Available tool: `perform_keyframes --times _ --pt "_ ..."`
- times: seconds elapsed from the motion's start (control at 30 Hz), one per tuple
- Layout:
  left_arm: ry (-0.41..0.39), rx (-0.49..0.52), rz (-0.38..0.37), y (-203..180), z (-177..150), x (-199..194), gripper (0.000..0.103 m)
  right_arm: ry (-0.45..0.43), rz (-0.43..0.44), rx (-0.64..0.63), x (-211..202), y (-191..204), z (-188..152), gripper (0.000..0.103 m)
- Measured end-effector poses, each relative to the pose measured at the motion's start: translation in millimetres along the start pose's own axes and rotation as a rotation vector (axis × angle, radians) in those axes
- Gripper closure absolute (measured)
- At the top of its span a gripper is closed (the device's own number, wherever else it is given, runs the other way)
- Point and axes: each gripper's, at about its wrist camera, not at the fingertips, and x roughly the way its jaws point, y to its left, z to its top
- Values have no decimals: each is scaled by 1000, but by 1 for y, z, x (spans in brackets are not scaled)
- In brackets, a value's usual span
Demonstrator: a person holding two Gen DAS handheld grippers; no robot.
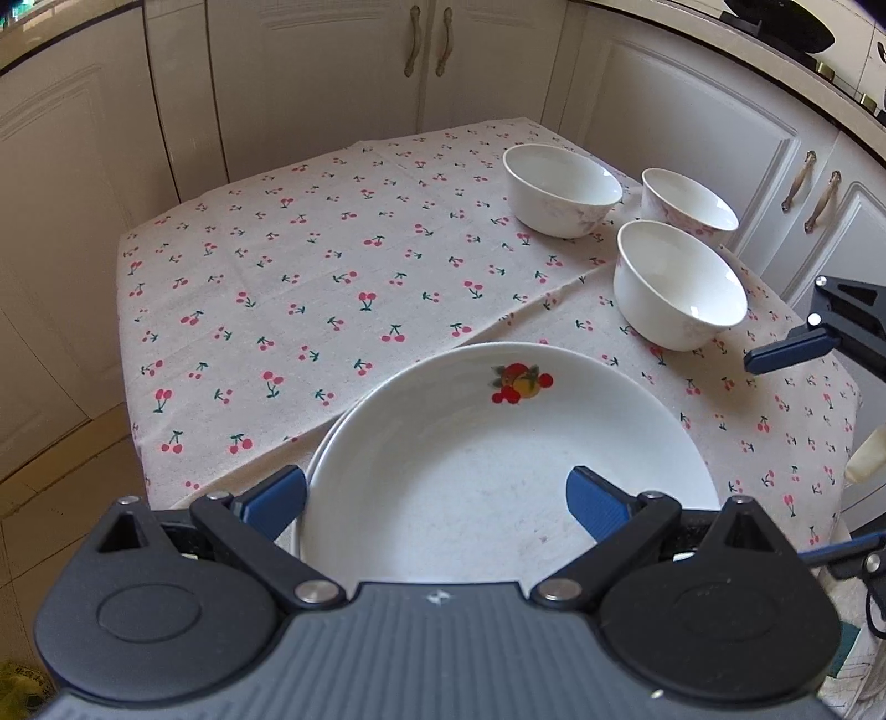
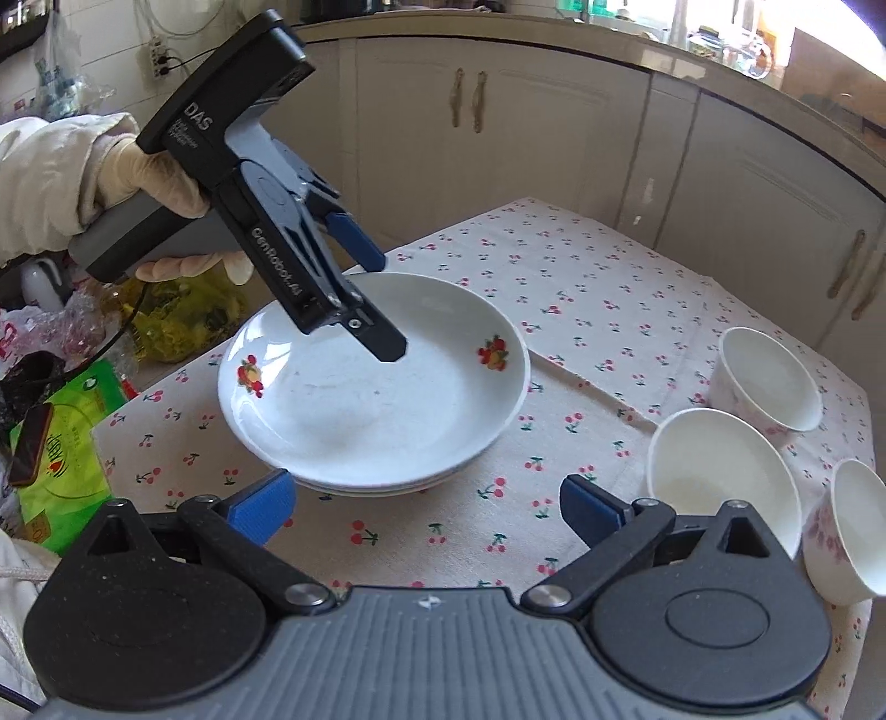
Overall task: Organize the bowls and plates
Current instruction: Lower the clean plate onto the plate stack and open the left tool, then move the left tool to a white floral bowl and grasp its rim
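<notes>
Stacked white plates (image 1: 498, 443) with fruit prints lie at the near side of the cherry-print tablecloth (image 1: 332, 288). My left gripper (image 1: 437, 501) is open and straddles the stack's rim: one blue finger lies outside it, the other over the top plate's hollow. Neither pad presses on the plates. Three white bowls (image 1: 562, 188) (image 1: 686, 202) (image 1: 678, 282) stand apart at the far right. In the right wrist view, my right gripper (image 2: 426, 509) is open over bare cloth in front of the plates (image 2: 376, 399). The bowls (image 2: 720, 471) (image 2: 764, 376) (image 2: 853, 526) are to its right. A gloved hand holds the left gripper (image 2: 376, 299) over the plates.
Cream cabinet doors (image 1: 310, 83) wrap around the small table on the far sides. Beside the table's left edge sit a green bag (image 2: 61, 443) and crumpled plastic wrappers (image 2: 177, 315). A dark pan (image 1: 786, 22) rests on the counter. One blue finger (image 1: 786, 353) of the right gripper shows near the closest bowl.
</notes>
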Motion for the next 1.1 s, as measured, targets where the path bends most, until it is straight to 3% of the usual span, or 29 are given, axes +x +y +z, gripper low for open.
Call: perform_keyframes --times 0.17,0.3,0.57,0.97,1.1 --pt "-68 2 -6 -8 10 -13 4 -30 -132 63 -12 -8 -15 0" --pt "-126 44 -41 -36 23 -14 3 -63 -253 125 -18 -16 -28 0" --pt "-141 112 -159 -92 62 24 3 -109 -380 241 -14 -50 -45 0" --pt "-70 172 -207 -127 100 85 4 -91 -394 272 15 -85 -55 6" --pt "-46 184 -218 -133 104 95 14 -96 -388 281 16 -91 -55 13"
